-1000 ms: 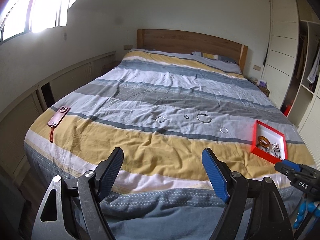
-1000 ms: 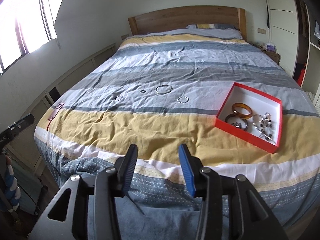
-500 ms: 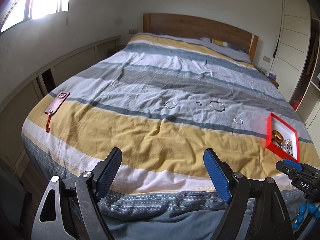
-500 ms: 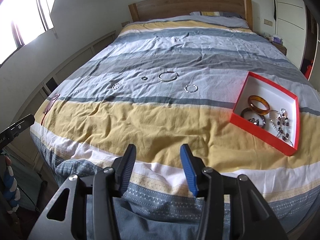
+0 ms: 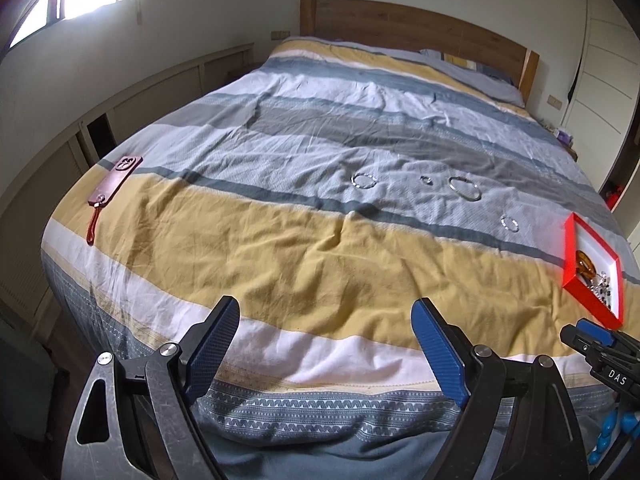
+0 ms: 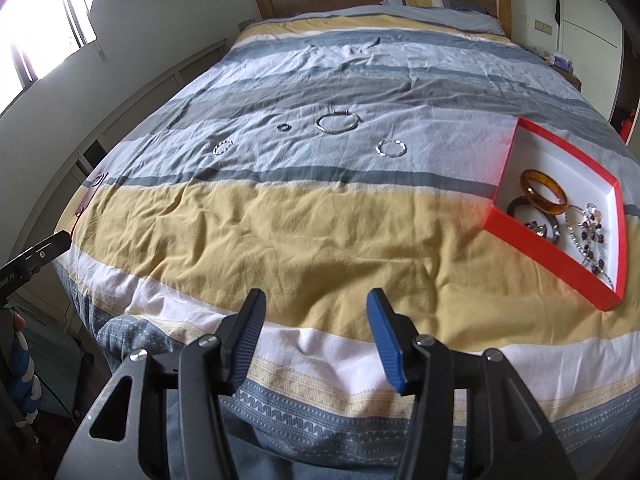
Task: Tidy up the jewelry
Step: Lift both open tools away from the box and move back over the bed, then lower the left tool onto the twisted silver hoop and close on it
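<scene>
Spread wide and holding nothing above the foot of a bed (image 6: 304,240): left gripper (image 5: 326,344) and right gripper (image 6: 316,336), blue ribbed pads facing inward. Laid flat in a loose row across the pale grey stripe of a wrinkled cotton quilt: twisted ring (image 6: 223,147), tiny ring (image 6: 283,127), large smooth silver bangle (image 6: 337,122), second twisted ring (image 6: 391,148). To the right, a red tray (image 6: 516,224), white inside, corner pointing toward the headboard, holding an amber bangle (image 6: 543,197), dark bracelet (image 6: 520,205) and beaded chain (image 6: 590,232). Near the left edge, a red phone case (image 5: 114,180), long axis up the bed.
</scene>
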The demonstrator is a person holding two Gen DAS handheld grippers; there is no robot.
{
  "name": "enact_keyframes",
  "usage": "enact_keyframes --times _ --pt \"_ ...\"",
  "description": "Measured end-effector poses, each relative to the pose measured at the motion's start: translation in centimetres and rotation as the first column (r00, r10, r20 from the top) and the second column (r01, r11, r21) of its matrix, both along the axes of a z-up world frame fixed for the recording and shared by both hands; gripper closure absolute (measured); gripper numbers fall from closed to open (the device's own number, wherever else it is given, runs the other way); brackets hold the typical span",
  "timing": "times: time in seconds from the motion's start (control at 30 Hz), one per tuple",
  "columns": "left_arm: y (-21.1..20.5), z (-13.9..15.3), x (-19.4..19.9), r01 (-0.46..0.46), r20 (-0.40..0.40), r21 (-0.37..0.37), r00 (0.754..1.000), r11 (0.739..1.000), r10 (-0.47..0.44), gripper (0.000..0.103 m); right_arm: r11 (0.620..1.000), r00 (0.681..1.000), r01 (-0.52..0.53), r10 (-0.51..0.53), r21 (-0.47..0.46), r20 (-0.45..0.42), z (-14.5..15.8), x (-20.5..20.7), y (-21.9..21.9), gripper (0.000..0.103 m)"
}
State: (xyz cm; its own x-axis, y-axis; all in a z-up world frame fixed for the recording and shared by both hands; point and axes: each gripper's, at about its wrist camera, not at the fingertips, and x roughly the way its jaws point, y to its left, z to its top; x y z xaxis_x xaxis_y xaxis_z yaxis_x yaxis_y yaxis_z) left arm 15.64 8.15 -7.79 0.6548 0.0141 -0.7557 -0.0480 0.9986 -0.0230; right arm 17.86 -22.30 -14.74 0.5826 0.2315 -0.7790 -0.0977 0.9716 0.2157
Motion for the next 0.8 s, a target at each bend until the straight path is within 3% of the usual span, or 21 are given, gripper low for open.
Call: enact_keyframes --times 0.27,0.47,0.8 --pt "0.0 -1.6 1.7 0.004 -0.025 -0.001 1.000 1.000 -0.004 0.016 1.000 1.000 0.004 -0.004 0.006 -0.026 -1.6 1.6 0.0 0.052" --pt "0.8 -3.8 4.0 0.009 -0.064 -0.080 0.998 0.997 -0.014 0.016 1.000 0.999 0.015 -0.015 0.006 -0.038 -2.7 3.7 -0.4 0.052" --pt "0.5 -6.2 13.8 0.034 -0.066 -0.042 0.997 0.999 -0.037 0.014 0.999 0.999 0.042 -0.043 -0.012 -0.003 -3.6 11.3 -1.6 0.047"
